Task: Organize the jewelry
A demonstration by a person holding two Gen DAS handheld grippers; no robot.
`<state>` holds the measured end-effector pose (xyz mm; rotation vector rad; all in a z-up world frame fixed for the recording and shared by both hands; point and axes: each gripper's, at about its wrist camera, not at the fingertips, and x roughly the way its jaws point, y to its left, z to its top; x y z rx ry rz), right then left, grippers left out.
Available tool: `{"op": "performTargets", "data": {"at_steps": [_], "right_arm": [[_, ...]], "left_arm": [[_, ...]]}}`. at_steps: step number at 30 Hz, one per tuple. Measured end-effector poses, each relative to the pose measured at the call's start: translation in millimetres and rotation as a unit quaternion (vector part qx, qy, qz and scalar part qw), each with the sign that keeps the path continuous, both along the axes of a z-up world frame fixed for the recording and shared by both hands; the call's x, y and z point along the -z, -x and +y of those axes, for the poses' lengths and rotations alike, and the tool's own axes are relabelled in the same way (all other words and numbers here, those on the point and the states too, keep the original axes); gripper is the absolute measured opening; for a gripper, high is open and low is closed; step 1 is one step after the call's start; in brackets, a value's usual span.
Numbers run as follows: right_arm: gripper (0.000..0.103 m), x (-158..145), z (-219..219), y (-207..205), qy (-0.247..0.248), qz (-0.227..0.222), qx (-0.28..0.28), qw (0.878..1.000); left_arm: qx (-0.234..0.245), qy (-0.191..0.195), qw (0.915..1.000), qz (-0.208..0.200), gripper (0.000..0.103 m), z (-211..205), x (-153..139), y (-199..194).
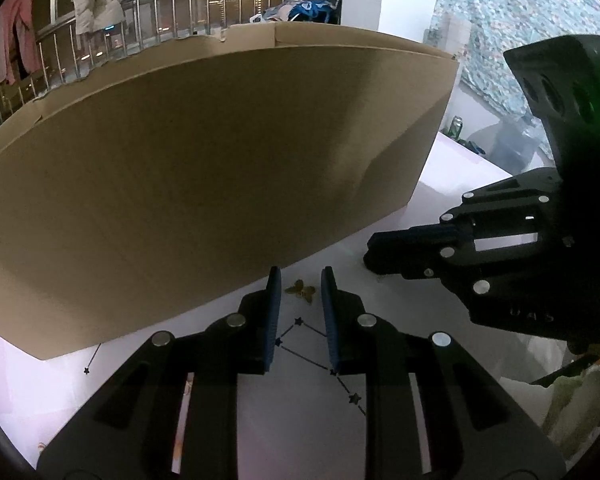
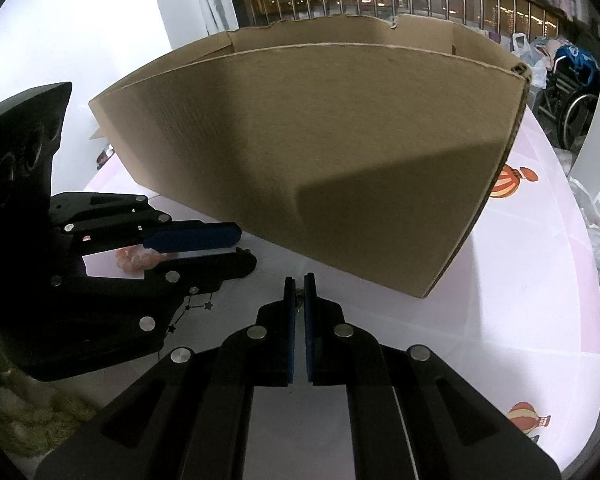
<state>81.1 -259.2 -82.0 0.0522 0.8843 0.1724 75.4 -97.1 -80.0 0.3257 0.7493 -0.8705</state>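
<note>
key relation: a small gold butterfly charm (image 1: 301, 290) lay on the surface (image 1: 380, 420) just ahead of the left fingers (image 1: 274, 296), in line with the gap between their tips and a little beyond them.
charm axis: its wings spread crosswise to the fingers, from the left tip towards the right tip; it looked flat on the surface.
left gripper (image 1: 300, 286): fingers stood apart with a narrow gap, nothing between the pads; the charm was not clasped.
nearer hand: judged the left one, since the charm sat right at its tips, while the right gripper (image 1: 384, 254) lay off to the side, its tips near but apart from the charm.
right gripper, own view (image 2: 299, 288): fingers (image 2: 309, 320) were together, almost touching; a tiny dark thing showed in the slit near the tips, too small to name, so whether they pinched jewelry i could not tell.
box (image 1: 204, 168): an open cardboard box stood just behind the charm, its wall close past the left tips.
other item: an orange beaded piece (image 2: 134, 258) lay on the surface, seen through the frame of the left gripper (image 2: 240, 246).
next move, judged: the left fingers would need a short push forward and down to straddle the charm, then close across its wings; the box wall left little room ahead.
risk, judged: a flat charm could slip from under the pads.
</note>
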Motion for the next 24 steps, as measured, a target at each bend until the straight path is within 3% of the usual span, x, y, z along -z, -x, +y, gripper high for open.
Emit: {"op": "performTargets", "data": {"at_steps": [6,24], "right_arm": [[0.004,0.4,0.2,0.2,0.000,0.000,0.000,1.000],[0.004,-2.4,-2.8,-0.2,-0.007,-0.003,0.003,1.000]], "left_arm": [[-0.005,-0.010,0.9999,-0.006,0.012,-1.5,-3.2,-1.3],[-0.003,-0.011,0.9999,0.000,0.012,-1.7,-7.2,-1.5]]}}
